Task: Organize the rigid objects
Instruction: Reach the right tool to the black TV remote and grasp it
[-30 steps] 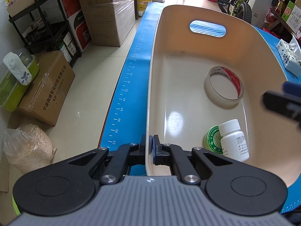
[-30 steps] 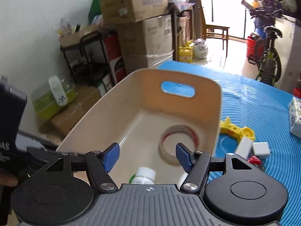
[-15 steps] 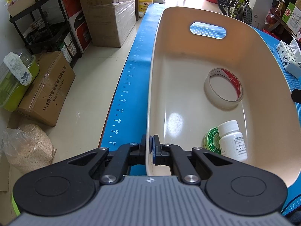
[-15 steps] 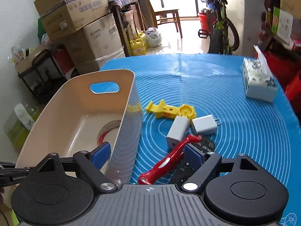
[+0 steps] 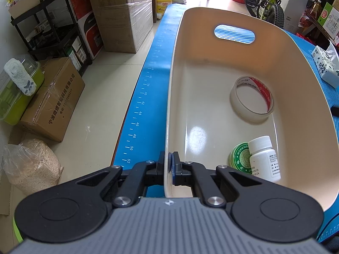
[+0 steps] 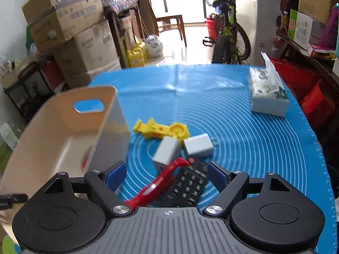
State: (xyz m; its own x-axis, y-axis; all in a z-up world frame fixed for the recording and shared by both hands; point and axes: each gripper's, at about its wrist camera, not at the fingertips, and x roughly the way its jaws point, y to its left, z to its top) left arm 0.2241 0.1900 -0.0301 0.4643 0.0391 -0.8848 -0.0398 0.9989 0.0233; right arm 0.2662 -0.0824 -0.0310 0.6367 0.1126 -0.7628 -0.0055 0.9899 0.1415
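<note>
My left gripper (image 5: 168,166) is shut on the near left rim of the beige bin (image 5: 211,67). The bin holds a tape roll (image 5: 252,100), a green tin (image 5: 240,157) and a white pill bottle (image 5: 263,158). My right gripper (image 6: 167,173) is open above the blue mat (image 6: 243,131), over a red tool (image 6: 161,182) and a black remote (image 6: 187,185). Beyond them lie two white chargers (image 6: 167,150) (image 6: 199,144) and a yellow plastic tool (image 6: 161,128). The bin (image 6: 63,133) stands to the left.
A tissue box (image 6: 268,93) sits at the mat's far right and shows in the left wrist view (image 5: 325,66). Cardboard boxes (image 5: 50,99), a black rack (image 5: 48,31) and a bicycle (image 6: 231,33) stand on the floor around the table.
My right gripper has swung away from above the bin to the right and now hovers lower over the red tool and remote. My left gripper has not moved.
</note>
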